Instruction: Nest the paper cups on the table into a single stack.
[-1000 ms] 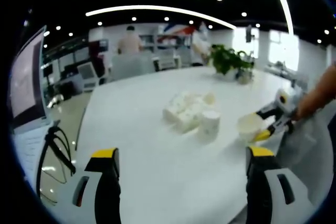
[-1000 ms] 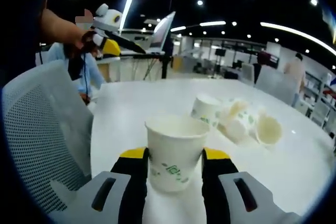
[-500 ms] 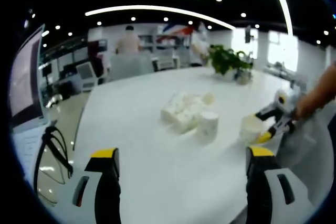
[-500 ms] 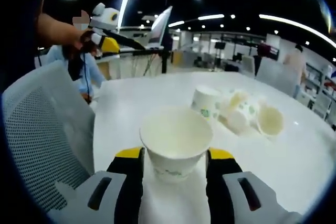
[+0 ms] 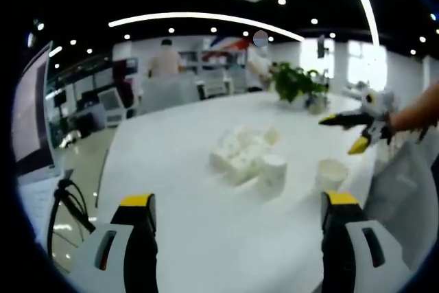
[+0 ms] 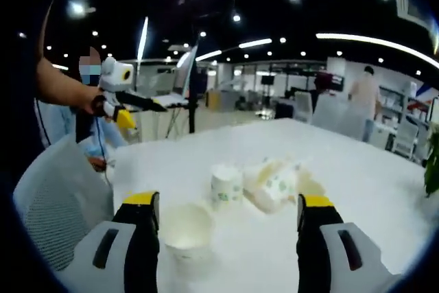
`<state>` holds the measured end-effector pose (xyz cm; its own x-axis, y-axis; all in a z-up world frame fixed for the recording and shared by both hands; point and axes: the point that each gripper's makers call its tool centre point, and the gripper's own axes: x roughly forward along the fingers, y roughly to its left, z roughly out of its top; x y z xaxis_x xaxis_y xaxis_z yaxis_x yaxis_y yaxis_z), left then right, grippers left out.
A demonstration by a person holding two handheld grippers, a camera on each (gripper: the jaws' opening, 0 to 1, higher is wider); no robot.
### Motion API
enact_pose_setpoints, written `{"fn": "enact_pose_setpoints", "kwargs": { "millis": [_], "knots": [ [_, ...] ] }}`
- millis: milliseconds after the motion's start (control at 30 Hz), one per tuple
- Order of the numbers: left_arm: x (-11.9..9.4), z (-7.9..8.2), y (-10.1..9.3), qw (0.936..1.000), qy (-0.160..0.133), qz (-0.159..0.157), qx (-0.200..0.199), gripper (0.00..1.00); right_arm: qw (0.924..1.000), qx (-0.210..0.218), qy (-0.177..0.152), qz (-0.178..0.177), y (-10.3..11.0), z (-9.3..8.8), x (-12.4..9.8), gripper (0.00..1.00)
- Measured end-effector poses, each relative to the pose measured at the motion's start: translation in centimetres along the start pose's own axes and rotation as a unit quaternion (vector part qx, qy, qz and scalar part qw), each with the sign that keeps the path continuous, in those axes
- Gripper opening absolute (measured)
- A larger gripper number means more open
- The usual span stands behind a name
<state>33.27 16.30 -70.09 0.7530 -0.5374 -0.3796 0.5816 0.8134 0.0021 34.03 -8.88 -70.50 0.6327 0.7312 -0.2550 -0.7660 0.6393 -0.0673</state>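
White table: the round table (image 6: 384, 190) carries every paper cup; none is held.
Near cup: an upright cup (image 6: 184, 232) stands free on the table, just beside the right gripper's (image 6: 226, 228) left jaw, its mouth facing up. In the left gripper view it (image 5: 330, 173) sits toward the right edge.
Second cup: another upright cup (image 6: 226, 186) stands just beyond, beside the heap of tipped cups (image 6: 276, 183).
Step in hand, as judged: fetch a cup from the heap and drop it, base first, into an upright one.
Doing it well: pinch lightly at mid-wall so the paper does not crush; line up the rims before lowering.
Right gripper: jaws spread wide, empty, raised above the table.
Left gripper (image 5: 236, 228): jaws wide apart, empty, hovering low and well back from the cups.
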Motion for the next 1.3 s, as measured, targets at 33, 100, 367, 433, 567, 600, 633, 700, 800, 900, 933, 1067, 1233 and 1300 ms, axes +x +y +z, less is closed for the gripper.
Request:
{"fn": "enact_pose_setpoints", "kwargs": {
  "millis": [33,100,367,433,567,600,633,700,800,900,933,1067,1233,1300],
  "knots": [
    [0.1,0.2,0.0,1.0000,-0.001,-0.001,0.000,0.99,1.0000,0.000,-0.004,-0.005,-0.5,0.3,-0.2,0.83],
    [0.4,0.5,0.0,1.0000,-0.005,-0.002,-0.002,0.99,0.9998,0.003,-0.011,-0.019,-1.6,0.9,-0.6,0.83],
    [1.7,1.8,-0.5,0.9999,-0.014,-0.003,0.002,0.99,0.9982,0.015,-0.009,-0.057,-4.3,0.5,-2.3,0.87],
    [1.9,2.0,-0.8,0.9999,-0.015,-0.004,0.003,0.99,0.9978,0.017,-0.007,-0.064,-4.6,0.1,-2.8,0.88],
    [2.1,2.2,-1.4,0.9998,-0.017,-0.004,0.000,0.99,0.9966,0.016,-0.004,-0.081,-5.4,-0.5,-3.7,0.94],
    [2.1,2.2,-1.5,0.9999,-0.017,-0.004,-0.001,0.99,0.9960,0.031,-0.005,-0.084,-5.7,-0.5,-3.9,0.95],
    [2.1,2.2,-1.7,0.9999,-0.016,-0.004,-0.002,0.99,0.9957,0.037,-0.002,-0.085,-5.8,-0.6,-4.1,0.97],
    [2.2,2.0,-1.9,0.9998,-0.017,-0.004,0.001,0.99,0.9950,0.037,0.002,-0.093,-6.2,-0.9,-4.3,1.00],
    [2.4,1.9,-1.8,0.9998,-0.021,0.001,0.004,0.99,0.9950,0.029,0.001,-0.095,-6.8,-1.5,-4.5,1.00],
    [2.2,1.9,-1.6,0.9998,-0.019,0.006,0.001,0.99,0.9919,0.047,0.004,-0.118,-7.8,-1.9,-5.1,1.00],
    [2.1,2.2,-1.6,0.9996,-0.026,0.007,0.001,0.99,0.9918,0.047,0.001,-0.119,-7.8,-1.8,-5.1,1.00],
    [2.3,2.0,-1.3,0.9997,-0.023,0.007,-0.002,0.99,0.9920,0.039,0.005,-0.120,-7.9,-1.9,-5.3,1.00],
    [2.6,2.3,-1.6,0.9996,-0.028,-0.004,0.003,0.99,0.9919,0.038,0.006,-0.121,-7.7,-2.1,-5.6,1.00],
    [2.9,2.1,-1.6,0.9996,-0.025,-0.008,0.008,0.99,0.9917,0.041,0.006,-0.122,-7.6,-2.2,-5.7,1.00]
  ]
}}
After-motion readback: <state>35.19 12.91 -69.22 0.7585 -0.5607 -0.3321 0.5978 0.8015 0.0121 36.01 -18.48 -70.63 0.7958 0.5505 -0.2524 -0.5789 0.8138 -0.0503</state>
